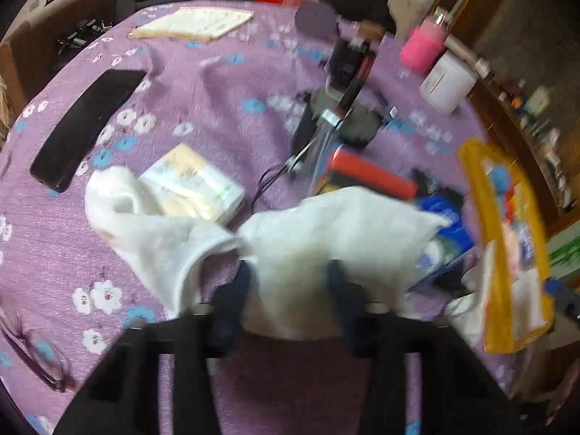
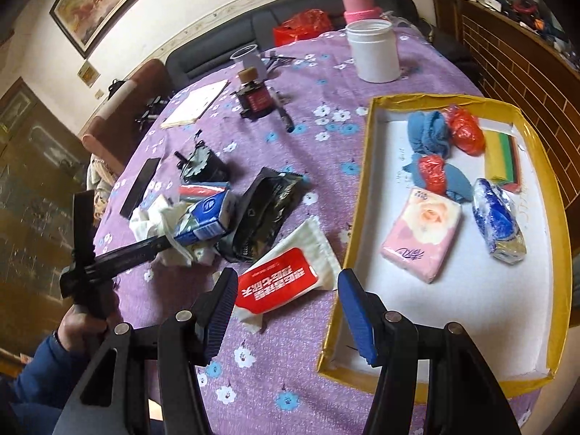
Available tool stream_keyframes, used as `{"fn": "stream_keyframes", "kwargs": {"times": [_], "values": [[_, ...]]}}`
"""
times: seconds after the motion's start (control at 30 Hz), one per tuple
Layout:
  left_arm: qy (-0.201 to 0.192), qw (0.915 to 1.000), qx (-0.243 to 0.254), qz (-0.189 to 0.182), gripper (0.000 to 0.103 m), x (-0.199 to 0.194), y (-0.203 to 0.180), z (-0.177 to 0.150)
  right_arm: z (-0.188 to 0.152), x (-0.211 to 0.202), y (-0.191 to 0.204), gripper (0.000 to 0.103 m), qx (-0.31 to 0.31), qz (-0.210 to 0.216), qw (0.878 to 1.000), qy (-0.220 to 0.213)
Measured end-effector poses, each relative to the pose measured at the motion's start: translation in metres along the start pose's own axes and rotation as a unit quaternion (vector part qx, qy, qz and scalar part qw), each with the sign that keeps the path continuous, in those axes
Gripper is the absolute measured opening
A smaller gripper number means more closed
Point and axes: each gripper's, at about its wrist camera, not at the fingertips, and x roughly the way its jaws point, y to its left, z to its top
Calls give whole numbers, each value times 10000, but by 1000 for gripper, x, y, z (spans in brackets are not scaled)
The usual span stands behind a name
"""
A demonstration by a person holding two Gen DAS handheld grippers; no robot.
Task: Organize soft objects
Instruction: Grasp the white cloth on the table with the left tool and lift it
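One purple floral tablecloth [image 2: 282, 166] bears a gold-rimmed tray [image 2: 357, 195].

In the tray [image 2: 536, 373]: two red bags [image 2: 465, 134], one pink tissue pack [image 2: 422, 233], one blue pack [image 2: 498, 215]. Beside it: one red-label pack [image 2: 277, 288], one white jar [image 2: 373, 50].

A: What is noted of the right claw [image 2: 286, 308]?
B: Black angular arms are seen, fitted with round silver bolts and blue ribbed fingers [image 2: 357, 317].
A: And clothing?
B: A blue sleeve [image 2: 43, 366] is worn; the left claw [image 2: 165, 244] is black.
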Motion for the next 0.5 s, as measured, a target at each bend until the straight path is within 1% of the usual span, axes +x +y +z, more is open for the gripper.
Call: {"fn": "stream_keyframes", "kwargs": {"times": [0.03,0.17,0.3,0.4,0.5], "values": [[11,10000,89,23,13,-2,-3,0,0,1,1,62,-11,49,10000,23],[-16,9999,96,-81,13,-18,-2,-9,0,11,10,63,-79,196,9997,136],[-65,9998,3,-177,13,-41,10,-28,6,28,17,64,-95,317,9990,310],[-56,9999,97,-74,13,-53,19,-45,14,49,23,64,-164,252,9983,506],[56,9998,200,-19,13,-58,25,-61,20,71,30,64,-262,110,9979,580]]}}
